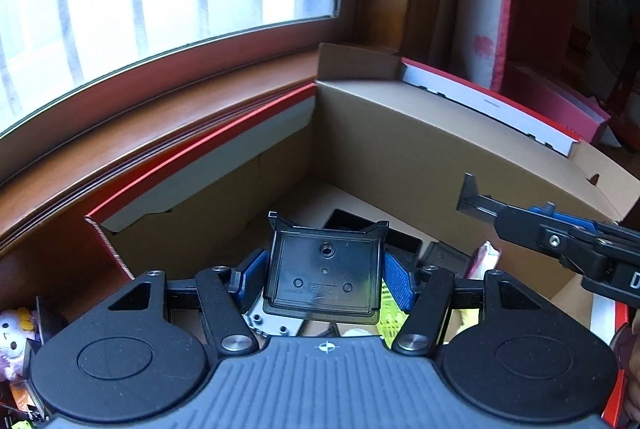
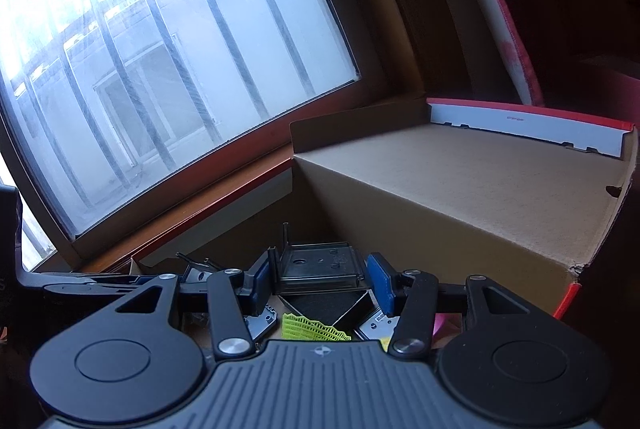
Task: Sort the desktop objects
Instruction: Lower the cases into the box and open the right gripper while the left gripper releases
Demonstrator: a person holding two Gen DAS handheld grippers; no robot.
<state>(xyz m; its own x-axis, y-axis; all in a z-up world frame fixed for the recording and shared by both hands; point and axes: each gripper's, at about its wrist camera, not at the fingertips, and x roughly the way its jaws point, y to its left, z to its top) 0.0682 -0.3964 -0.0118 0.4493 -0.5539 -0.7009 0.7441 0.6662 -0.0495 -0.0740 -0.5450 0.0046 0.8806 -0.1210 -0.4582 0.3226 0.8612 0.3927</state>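
The left wrist view shows the left gripper (image 1: 325, 279) clamped on a smoky, translucent dark plastic tray (image 1: 325, 275), its 2 blue pads (image 1: 396, 281) pressing the tray's 2 sides. The tray is held up over an open cardboard box (image 1: 400, 133) with red outer edges, which stands just beside a brown wooden window sill (image 1: 160, 101). Under the tray, on the box floor, lie dark flat items, a grey metal part (image 1: 272, 323) and a yellow-green mesh piece (image 1: 390, 313). The right gripper (image 1: 472, 201) reaches in from the right edge, well above the box floor; in this view I cannot tell whether anything sits between its fingers. A purple plush toy (image 1: 14, 337) lies outside the box at the lower left. The right wrist view shows the right gripper's jaws partly apart with the same tray (image 2: 320, 267) seen between the blue pads (image 2: 382, 285); whether they touch it I cannot tell.
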